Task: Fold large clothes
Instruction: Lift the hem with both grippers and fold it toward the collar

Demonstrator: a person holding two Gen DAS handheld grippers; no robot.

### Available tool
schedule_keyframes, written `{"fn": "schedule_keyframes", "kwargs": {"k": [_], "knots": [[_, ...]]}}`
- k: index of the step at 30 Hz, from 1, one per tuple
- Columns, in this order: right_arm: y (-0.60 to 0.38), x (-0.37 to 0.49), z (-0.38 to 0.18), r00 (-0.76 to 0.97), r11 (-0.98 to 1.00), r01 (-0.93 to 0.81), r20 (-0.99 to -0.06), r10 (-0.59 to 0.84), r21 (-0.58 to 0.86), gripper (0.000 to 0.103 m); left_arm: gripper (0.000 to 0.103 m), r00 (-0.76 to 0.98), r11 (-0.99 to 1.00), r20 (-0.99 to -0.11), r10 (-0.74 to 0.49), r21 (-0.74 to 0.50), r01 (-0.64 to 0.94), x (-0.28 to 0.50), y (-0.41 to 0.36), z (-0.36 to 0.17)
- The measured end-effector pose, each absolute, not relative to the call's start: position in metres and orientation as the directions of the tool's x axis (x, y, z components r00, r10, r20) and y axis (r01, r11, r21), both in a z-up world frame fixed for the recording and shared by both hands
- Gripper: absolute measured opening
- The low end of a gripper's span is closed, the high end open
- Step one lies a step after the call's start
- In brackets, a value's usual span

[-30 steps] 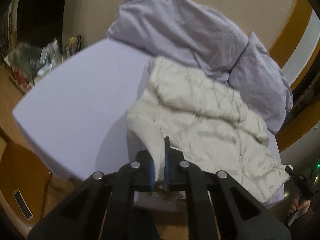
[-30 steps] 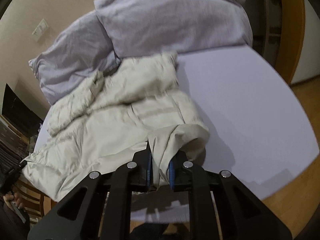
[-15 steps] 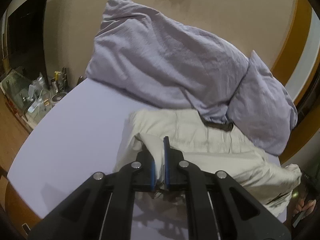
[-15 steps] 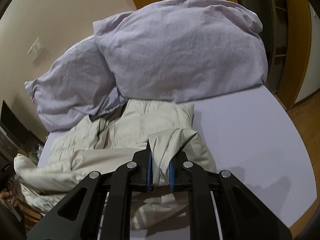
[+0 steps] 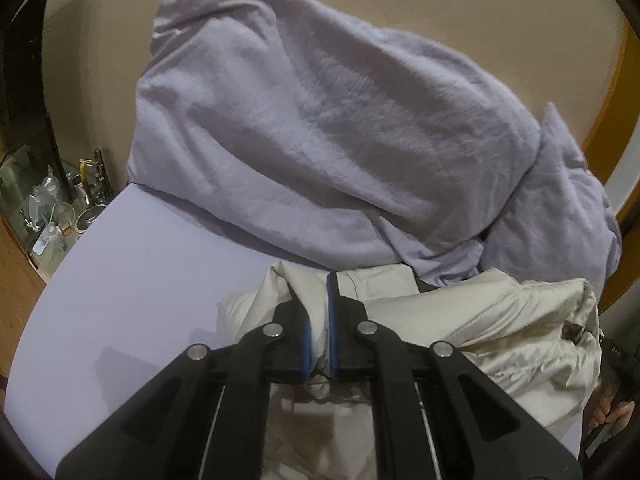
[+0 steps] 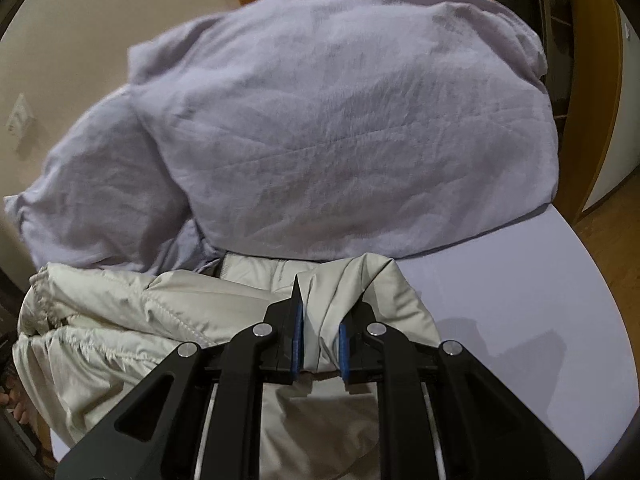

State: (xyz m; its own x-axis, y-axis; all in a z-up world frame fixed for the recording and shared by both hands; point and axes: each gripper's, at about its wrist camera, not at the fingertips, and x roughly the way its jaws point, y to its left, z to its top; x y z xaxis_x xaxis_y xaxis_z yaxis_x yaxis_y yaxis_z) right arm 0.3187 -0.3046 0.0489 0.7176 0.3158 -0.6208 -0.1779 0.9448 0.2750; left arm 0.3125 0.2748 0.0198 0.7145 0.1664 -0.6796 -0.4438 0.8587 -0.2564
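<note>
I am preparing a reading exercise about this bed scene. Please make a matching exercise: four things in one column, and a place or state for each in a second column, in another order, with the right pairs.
Things:
1. cream quilted jacket
2. large lilac pillow
3. left gripper
4. clutter of small glass bottles

Places or states:
A. leans against the beige wall at the head of the bed
B. stands beside the bed, at the left edge of the left wrist view
C. lies bunched on the lilac sheet, in front of the pillows
D. shut on a fold of cream cloth

Pairs: 1-C, 2-A, 3-D, 4-B
</note>
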Motion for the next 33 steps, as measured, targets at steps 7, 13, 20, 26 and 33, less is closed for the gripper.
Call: {"fn": "schedule_keyframes", "kwargs": {"k": [7,13,20,26,33], "knots": [[-0.29,0.363,0.02,0.689,0.956,-0.128,-0.67,0.277,0.264,0.015,0.007,0.67,0.842,-0.725,0.16,-0.255,-0.476,0.363,0.292,-0.015],[-0.279,0.391,-0.001,0.671,0.962,-0.109,-0.695,0.257,0.251,0.015,0.008,0.638,0.825,-0.753,0.162,-0.251,-0.506,0.392,0.302,-0.043],[-0.272,0.407,-0.015,0.669,0.967,-0.091,-0.705,0.236,0.238,0.017,0.012,0.613,0.819,-0.769,0.18,-0.229,-0.527,0.412,0.305,-0.062],[-0.272,0.398,-0.006,0.656,0.969,-0.104,-0.717,0.237,0.226,0.035,0.023,0.601,0.808,-0.78,0.173,-0.237,-0.54,0.412,0.307,-0.061],[-0.278,0.341,0.021,0.701,0.956,-0.159,-0.654,0.284,0.245,0.076,0.072,0.648,0.839,-0.728,0.223,-0.196,-0.508,0.377,0.283,-0.024]]}}
